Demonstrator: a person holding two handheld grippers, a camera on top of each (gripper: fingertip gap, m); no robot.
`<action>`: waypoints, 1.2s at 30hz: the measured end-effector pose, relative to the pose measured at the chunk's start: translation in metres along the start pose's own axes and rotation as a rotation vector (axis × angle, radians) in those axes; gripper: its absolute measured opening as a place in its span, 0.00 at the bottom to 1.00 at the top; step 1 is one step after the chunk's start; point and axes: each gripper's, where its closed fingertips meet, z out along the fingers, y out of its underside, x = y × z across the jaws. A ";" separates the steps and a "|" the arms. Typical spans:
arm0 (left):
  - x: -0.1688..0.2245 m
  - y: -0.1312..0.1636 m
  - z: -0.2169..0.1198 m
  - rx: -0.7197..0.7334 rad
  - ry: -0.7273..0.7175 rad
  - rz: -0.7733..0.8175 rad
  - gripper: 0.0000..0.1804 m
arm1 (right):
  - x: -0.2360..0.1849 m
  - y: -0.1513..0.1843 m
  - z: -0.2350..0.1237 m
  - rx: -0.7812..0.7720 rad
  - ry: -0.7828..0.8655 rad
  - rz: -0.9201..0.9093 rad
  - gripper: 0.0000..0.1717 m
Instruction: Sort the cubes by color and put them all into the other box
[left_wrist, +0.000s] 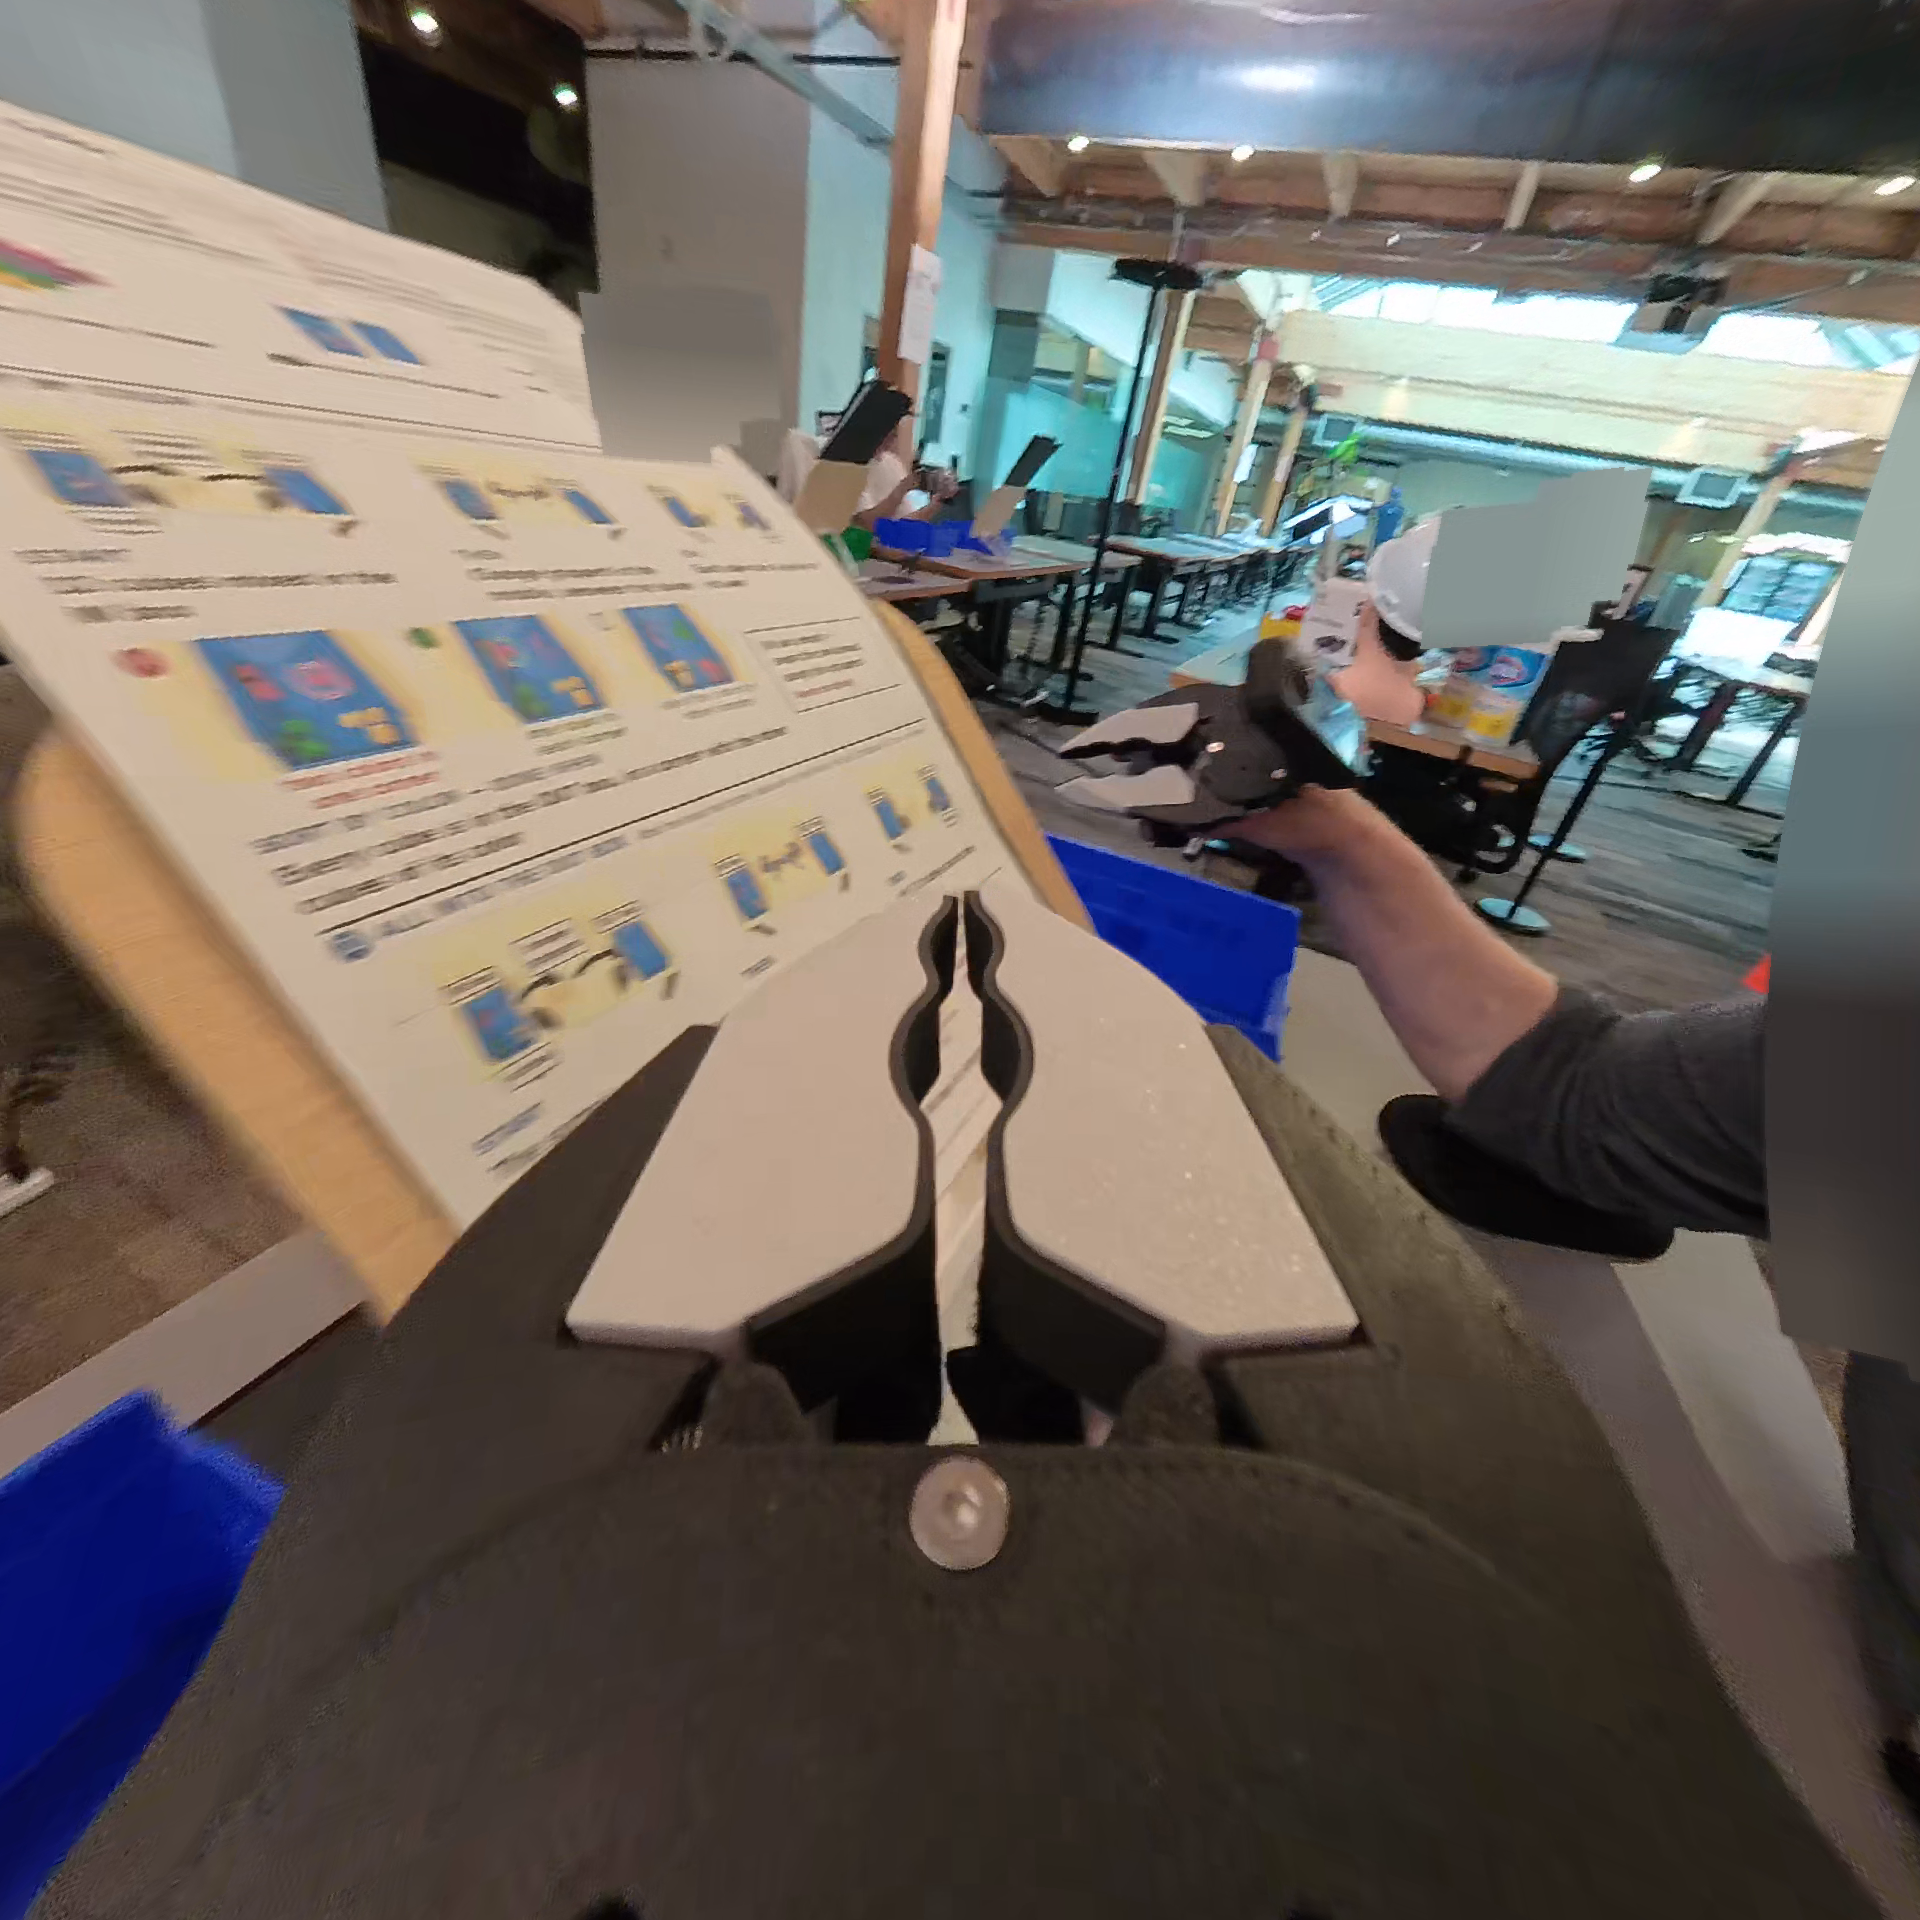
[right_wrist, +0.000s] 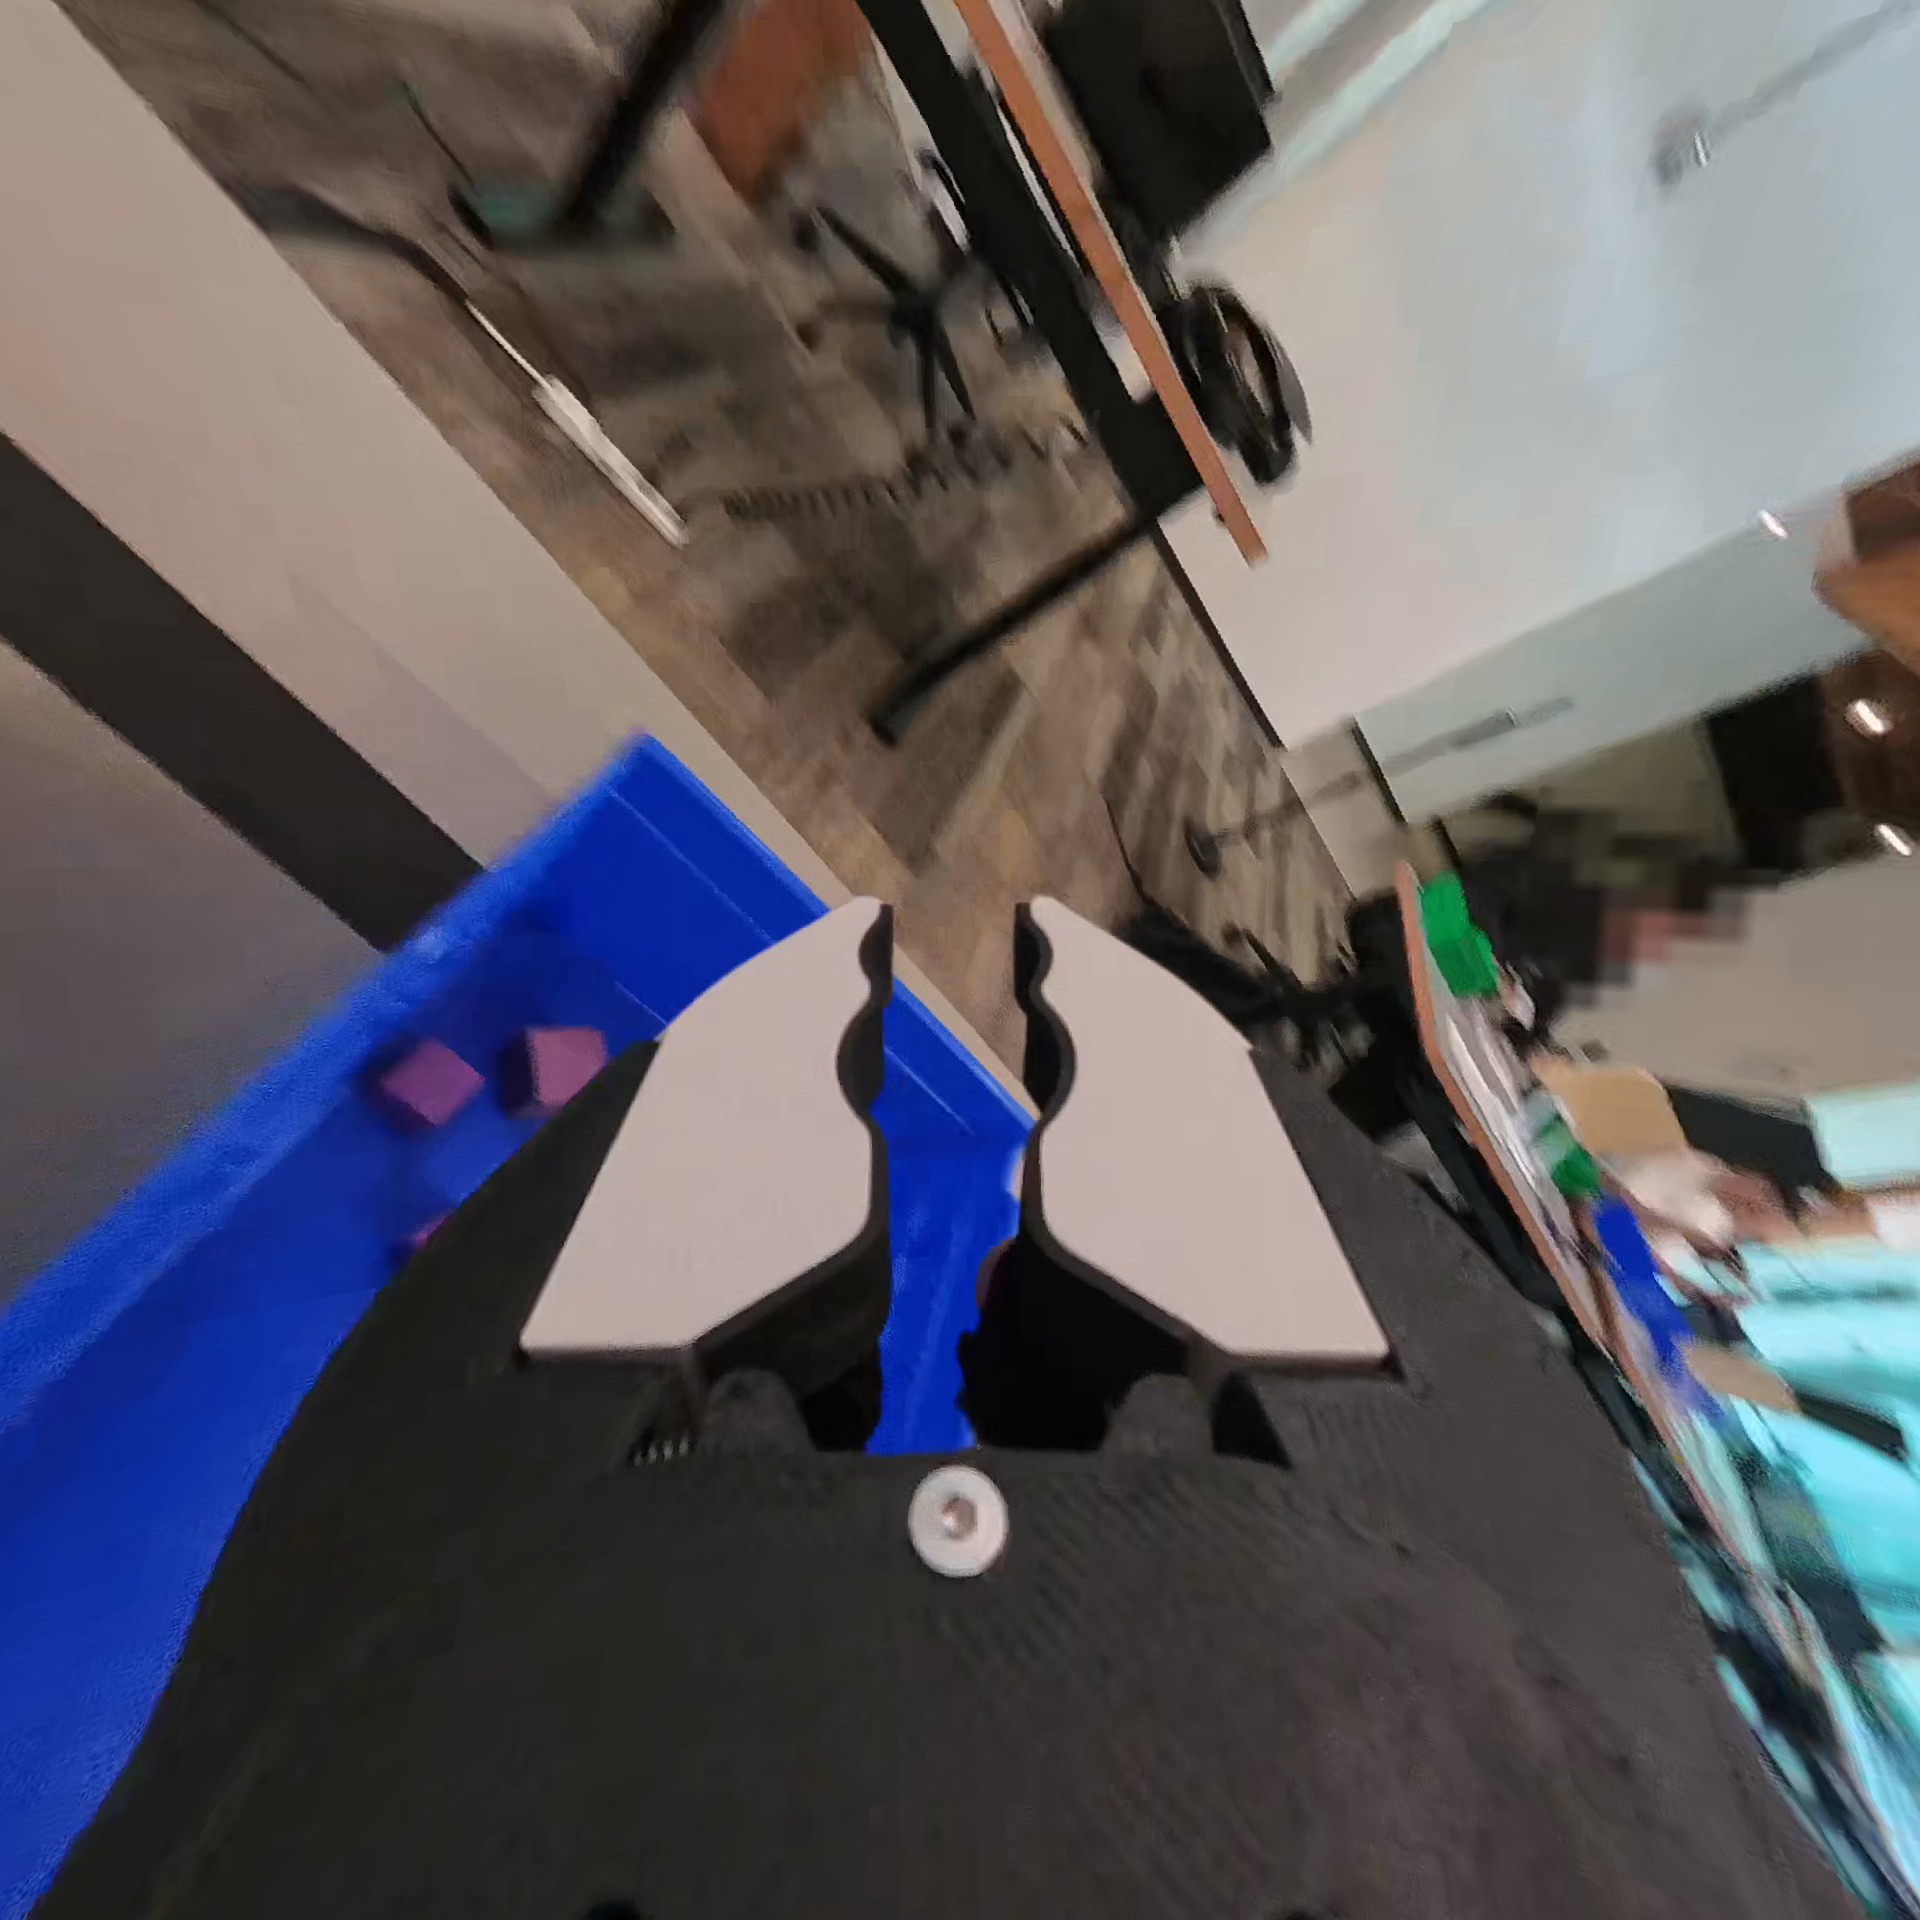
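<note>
— Which step is in hand, in your opinion?

— I think it is a pause between two cubes. The left claw (left_wrist: 961, 906) is lifted before the instruction sheet (left_wrist: 436, 665), its fingers almost together and with nothing between them. The right claw (right_wrist: 954, 914), at middle right of the left view, is parted narrowly and also holds nothing.

— Where are the cubes?

— In the blue box (right_wrist: 312, 1195) at lower left of the right view. I count two purple cubes (right_wrist: 428, 1081) clearly, side by side, and perhaps a third one half hidden by the claw body. Other colours I cannot see.

— And the boxes?

— In the left view I see two blue pieces: one (left_wrist: 1174, 935) behind the sheet, another (left_wrist: 104, 1558) at lower left. Next, I judge, a claw must go down into a box, open wider around one cube, and close.
</note>
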 end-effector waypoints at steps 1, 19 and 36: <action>-0.010 0.001 -0.006 -0.017 -0.028 0.005 0.01 | -0.008 -0.009 -0.001 0.060 -0.043 0.023 0.12; -0.183 0.223 -0.089 -0.868 -0.462 -0.297 0.17 | -0.075 -0.069 -0.017 0.165 -0.129 0.050 0.11; -0.183 0.284 -0.081 -1.108 -0.253 0.077 0.17 | -0.099 -0.074 -0.014 0.176 -0.176 -0.006 0.11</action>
